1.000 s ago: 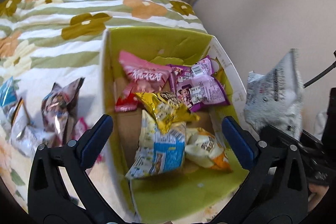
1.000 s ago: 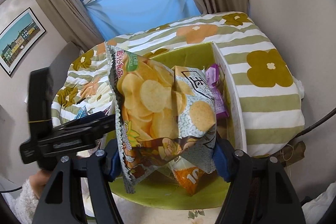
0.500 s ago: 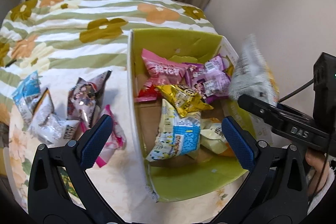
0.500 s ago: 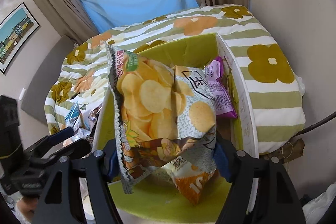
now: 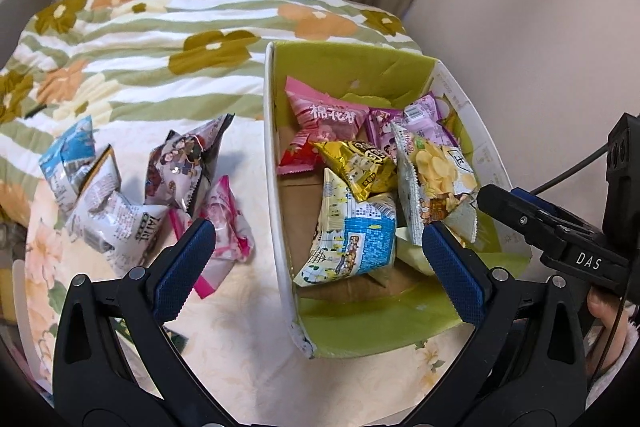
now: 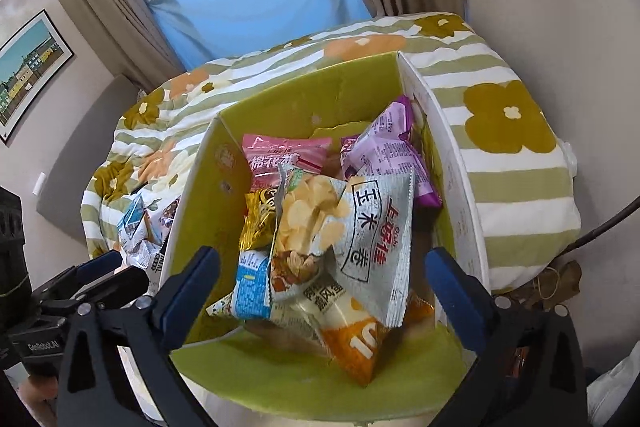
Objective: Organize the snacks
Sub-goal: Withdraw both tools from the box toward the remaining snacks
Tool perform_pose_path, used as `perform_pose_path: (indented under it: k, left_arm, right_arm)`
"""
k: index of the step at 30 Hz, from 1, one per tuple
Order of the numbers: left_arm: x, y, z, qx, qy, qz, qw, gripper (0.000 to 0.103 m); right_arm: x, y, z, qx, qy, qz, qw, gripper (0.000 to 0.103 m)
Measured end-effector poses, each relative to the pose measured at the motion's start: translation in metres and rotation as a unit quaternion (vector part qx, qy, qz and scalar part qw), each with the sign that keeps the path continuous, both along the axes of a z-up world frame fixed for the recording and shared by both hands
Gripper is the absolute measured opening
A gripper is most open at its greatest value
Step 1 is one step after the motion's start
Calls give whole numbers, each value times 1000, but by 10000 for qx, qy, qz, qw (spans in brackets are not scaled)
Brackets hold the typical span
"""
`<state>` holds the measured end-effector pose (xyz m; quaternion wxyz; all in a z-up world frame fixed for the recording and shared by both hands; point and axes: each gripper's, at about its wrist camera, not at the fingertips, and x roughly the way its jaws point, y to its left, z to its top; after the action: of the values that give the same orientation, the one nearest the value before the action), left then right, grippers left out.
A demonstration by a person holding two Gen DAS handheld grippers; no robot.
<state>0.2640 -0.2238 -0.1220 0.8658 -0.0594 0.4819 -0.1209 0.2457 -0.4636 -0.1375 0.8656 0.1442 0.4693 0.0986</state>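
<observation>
the step in hand seems to be the drop of one snack into the green box (image 5: 276, 163). the chip bag (image 6: 344, 227) lies inside the box, on top of the other packets, and the right gripper (image 6: 318, 279) hangs just in front of it with its fingers spread wide, touching nothing. the left gripper (image 5: 316, 251) hovers over the near wall of the box, its fingers also spread and empty. several packets (image 5: 132, 195) lie on the bed (image 5: 160, 39), to the left of the box. i judge that the next move calls for one gripper to go to those packets, left of the box, and pinch one by its edge.
</observation>
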Motion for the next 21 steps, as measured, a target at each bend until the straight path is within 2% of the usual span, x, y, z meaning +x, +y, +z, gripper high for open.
perform_pose_path:
  k: [5,11,21]
  left_arm:
    - [-12,-3,18,151,-276,-10,9995,102]
    - [-26,6,42,263,-544,112,9981,102]
    - [-57,54,72,264,-828,245,9959,102]
  right_arm:
    - [-9,4,12,-24,-112,139,9998,102]
    - [-23,16,31,-305,-320,411,9982,102]
    - [-51,51,65,-467,-690,756,9936,102]
